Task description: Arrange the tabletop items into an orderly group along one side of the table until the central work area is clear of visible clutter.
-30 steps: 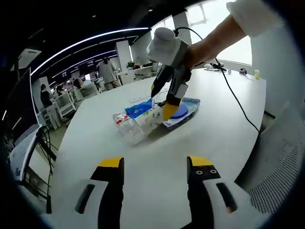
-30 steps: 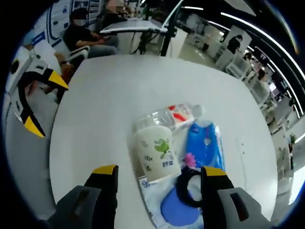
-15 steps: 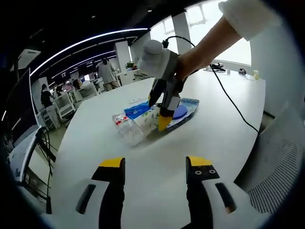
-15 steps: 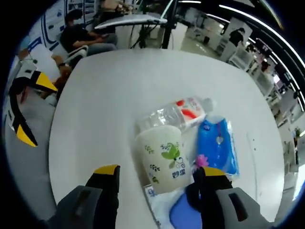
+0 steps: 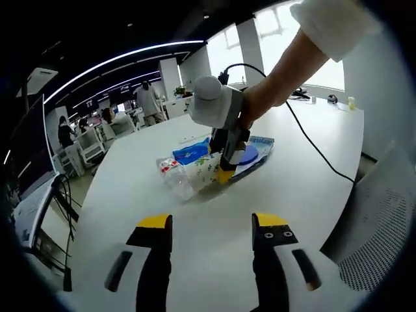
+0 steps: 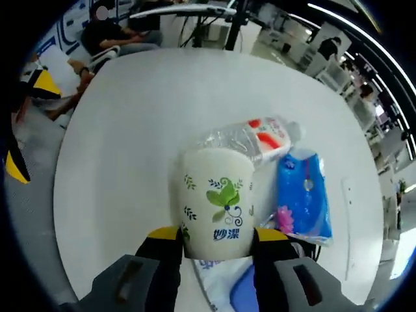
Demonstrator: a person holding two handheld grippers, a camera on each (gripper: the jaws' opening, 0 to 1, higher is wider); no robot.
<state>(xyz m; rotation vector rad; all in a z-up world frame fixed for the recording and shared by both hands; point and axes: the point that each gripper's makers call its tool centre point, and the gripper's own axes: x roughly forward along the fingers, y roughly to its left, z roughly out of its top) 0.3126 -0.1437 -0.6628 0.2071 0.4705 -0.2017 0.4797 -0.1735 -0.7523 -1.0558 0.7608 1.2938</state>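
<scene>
In the left gripper view, the left gripper [image 5: 211, 227] hung over bare white table [image 5: 312, 175] with its 2 yellow-tipped jaws spread wide and nothing between them. Farther along the table lay the cluster: a clear plastic bottle with a red label [image 5: 174, 175] on its side, a white paper cup printed with green leaves [image 5: 207, 170], a blue tissue pack [image 5: 192, 151] and a flat blue-and-white packet [image 5: 250, 155]. The right gripper [image 5: 225, 170], held by a hand [image 5: 263, 97], reached down onto the cup.

In the right gripper view, the right gripper's [image 6: 216, 235] jaws pressed against both sides of the cup [image 6: 213, 203], gripping its lower part. The bottle [image 6: 250, 142] touched the cup's far end, with the tissue pack [image 6: 303, 198] just beside it.
</scene>
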